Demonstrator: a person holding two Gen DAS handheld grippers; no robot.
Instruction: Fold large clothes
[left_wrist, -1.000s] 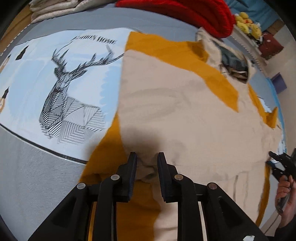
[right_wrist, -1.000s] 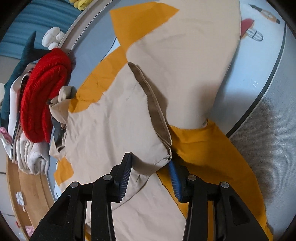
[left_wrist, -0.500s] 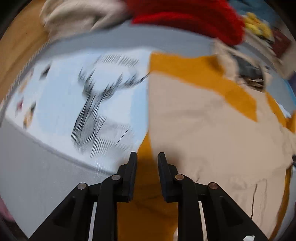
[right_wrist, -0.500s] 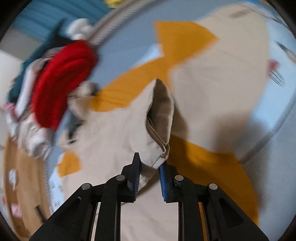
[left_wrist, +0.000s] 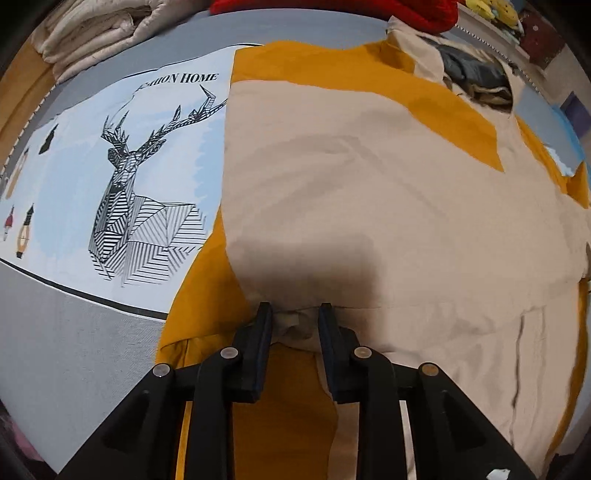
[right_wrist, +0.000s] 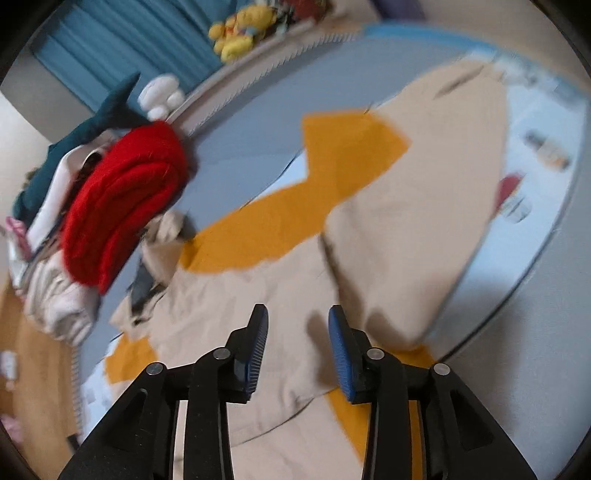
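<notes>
Now right gripper (right_wrist: 297, 325) released garment (left_wrist: 369, 206), jaws apart.

We've got a beige and mustard-yellow garment (left_wrist: 369, 192) lying over a pale blue mat (left_wrist: 74, 177) with a black line-drawn deer (left_wrist: 136, 206) on it. A bright red knit (right_wrist: 122, 199) sits at the back, our right gripper (right_wrist: 297, 336) has blue pads.

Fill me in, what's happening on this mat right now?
A person is folding a beige and mustard garment spread on a printed mat. The left tool pinches a bunched bit of beige fabric at the near edge. The right tool hangs open above the cloth, holding nothing. A red knit sits piled at the side.
</notes>
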